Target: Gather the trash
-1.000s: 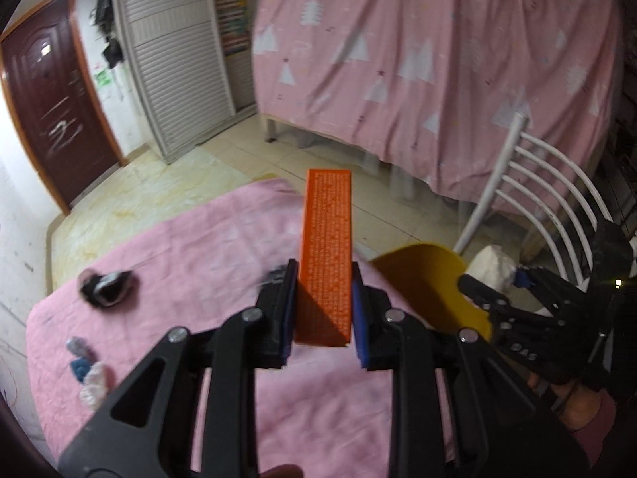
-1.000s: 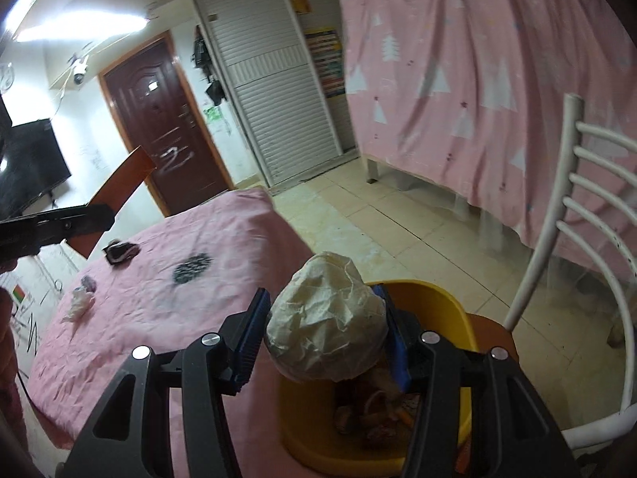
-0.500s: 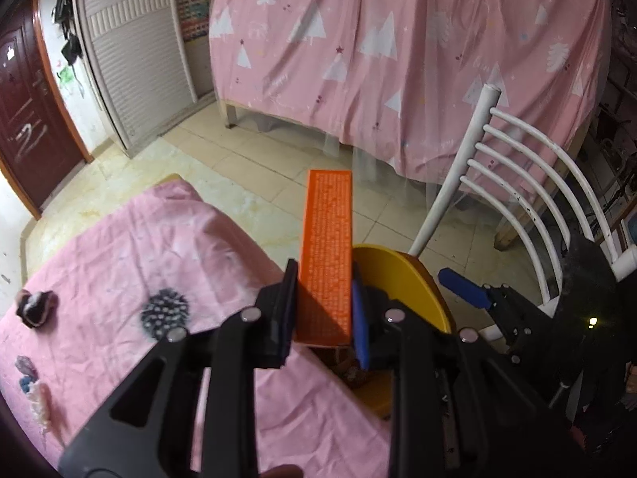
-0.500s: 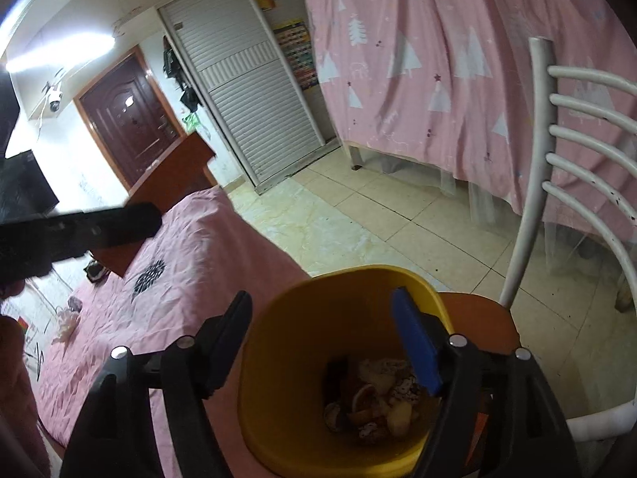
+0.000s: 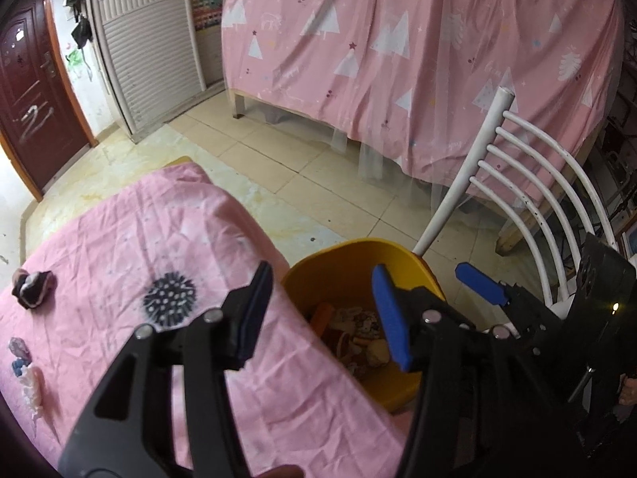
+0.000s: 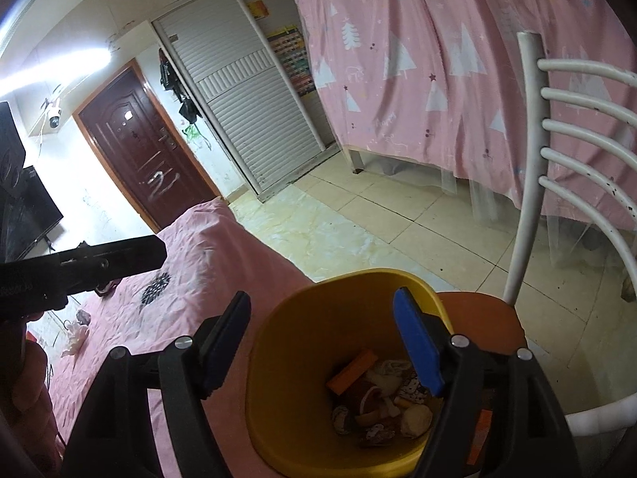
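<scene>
On the far left of the desk (image 5: 119, 239), which is covered with a pink cloth, small bits of trash are seen lying: a dark crumpled scrap (image 5: 34, 287), and nearer the edge a little clump of wrappers (image 5: 24, 366). A dark spiky patch (image 5: 170, 298) is seen in the middle of the cloth; whether it is a print or a thing cannot be told. Next comes the left tongs (image 5: 322, 314). Its jaws have just been opening, and nothing is held between them now. They are spread over the edge of the yellow bin (image 5: 358, 251), which is placed on a chair (image 6: 529, 183) just beside the desk. Inside the bin an orange box (image 6: 352, 370) is seen lying on a pile of scraps. On the right, the right tongs (image 6: 330, 342) is held spread over the bin too, and it is empty. So both drops seem to be done, and the step in hand is likely going back for more. It is best done if the tongs are lifted clear of the bin rim first, so the bin is not bumped off the chair. The jaws should be kept wide, and the small scraps should be pinched from above so the cloth is not caught.
</scene>
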Motion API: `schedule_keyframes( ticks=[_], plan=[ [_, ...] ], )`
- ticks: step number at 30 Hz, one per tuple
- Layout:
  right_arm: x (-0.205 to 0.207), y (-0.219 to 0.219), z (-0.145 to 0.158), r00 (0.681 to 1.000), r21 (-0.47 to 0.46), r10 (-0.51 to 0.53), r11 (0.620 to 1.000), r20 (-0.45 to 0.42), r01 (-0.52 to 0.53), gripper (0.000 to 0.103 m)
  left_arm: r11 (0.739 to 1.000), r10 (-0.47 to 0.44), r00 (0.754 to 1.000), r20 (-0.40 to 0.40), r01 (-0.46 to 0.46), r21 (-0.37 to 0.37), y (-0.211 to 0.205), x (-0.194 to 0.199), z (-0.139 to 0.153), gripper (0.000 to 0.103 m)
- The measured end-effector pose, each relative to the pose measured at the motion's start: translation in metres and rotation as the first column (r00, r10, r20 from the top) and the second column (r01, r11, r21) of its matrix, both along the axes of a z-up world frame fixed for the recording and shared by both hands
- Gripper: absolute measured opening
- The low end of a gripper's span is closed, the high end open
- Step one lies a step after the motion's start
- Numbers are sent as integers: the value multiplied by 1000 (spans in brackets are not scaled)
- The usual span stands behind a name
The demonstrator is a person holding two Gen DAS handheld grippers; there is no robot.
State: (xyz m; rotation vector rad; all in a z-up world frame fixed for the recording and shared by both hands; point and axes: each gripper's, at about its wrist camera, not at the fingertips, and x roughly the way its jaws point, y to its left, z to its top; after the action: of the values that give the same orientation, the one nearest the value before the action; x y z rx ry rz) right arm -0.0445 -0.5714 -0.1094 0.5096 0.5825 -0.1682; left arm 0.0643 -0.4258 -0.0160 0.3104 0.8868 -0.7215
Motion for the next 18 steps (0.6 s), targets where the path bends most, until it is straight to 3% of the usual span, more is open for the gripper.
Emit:
schedule_keyframes(
  ticks=[4, 9, 18],
  plan=[
    [2, 11, 4, 1000, -9, 27, 1000, 11, -27, 68, 1000, 14, 1000, 19, -14, 2, 15, 1, 3, 50],
    [6, 30, 11, 998, -41, 68, 997, 14, -67, 69, 999, 24, 994, 103, -29, 42, 37, 2, 10, 50],
    [18, 71, 27, 987, -97, 158, 983, 22, -155, 74, 994, 93, 986, 139, -100, 44, 100, 20, 28, 50]
  ],
)
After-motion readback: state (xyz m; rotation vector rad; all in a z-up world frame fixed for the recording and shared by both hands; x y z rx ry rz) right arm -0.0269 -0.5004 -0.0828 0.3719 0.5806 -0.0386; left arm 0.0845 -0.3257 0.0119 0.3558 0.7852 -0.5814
